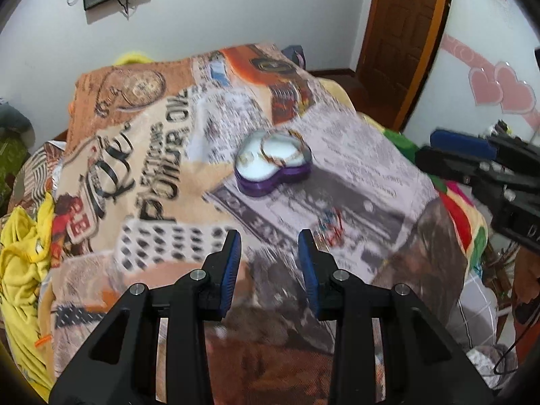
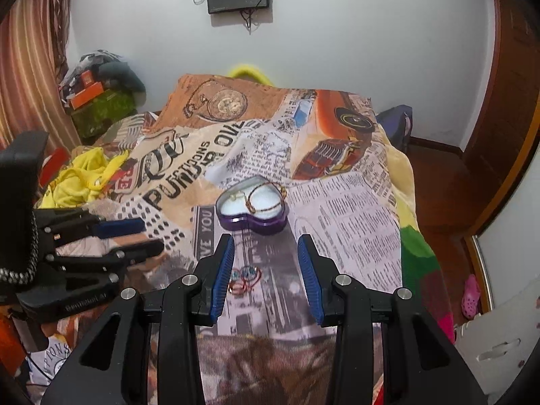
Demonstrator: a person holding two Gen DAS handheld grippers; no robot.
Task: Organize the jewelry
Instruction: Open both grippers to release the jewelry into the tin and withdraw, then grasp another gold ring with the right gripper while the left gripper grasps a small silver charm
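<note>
Clearly the piece left to sort is the small red bracelet (image 2: 244, 278), a thin cord loop with a couple of blue bead-like ornaments, lying loose on the printed blanket (image 2: 354, 222) of the bed, well short of the purple heart-shaped box (image 2: 251, 207). That box sits open farther up the blanket, its white lining already carrying a gold bangle (image 2: 266, 197) that leans over the rim. In the right wrist view the bracelet lies just inside the left finger of the right tool (image 2: 266, 276), whose jaws stand spread with nothing between the pads. The left tool (image 1: 270, 270) is likewise parted and empty, and in its blurred view the bracelet (image 1: 329, 227) shows just beyond its right finger. I judge the bracelet to be very light, limp and easily snagged: the cord will flop and fold instead of holding its loop, and the soft pile beneath will give way under a downward press. The best hold looks to be across the beaded part, where there is some thickness for the pads to bite; a pinch on bare cord could slip through. The box seems light enough to slide if nudged.
</note>
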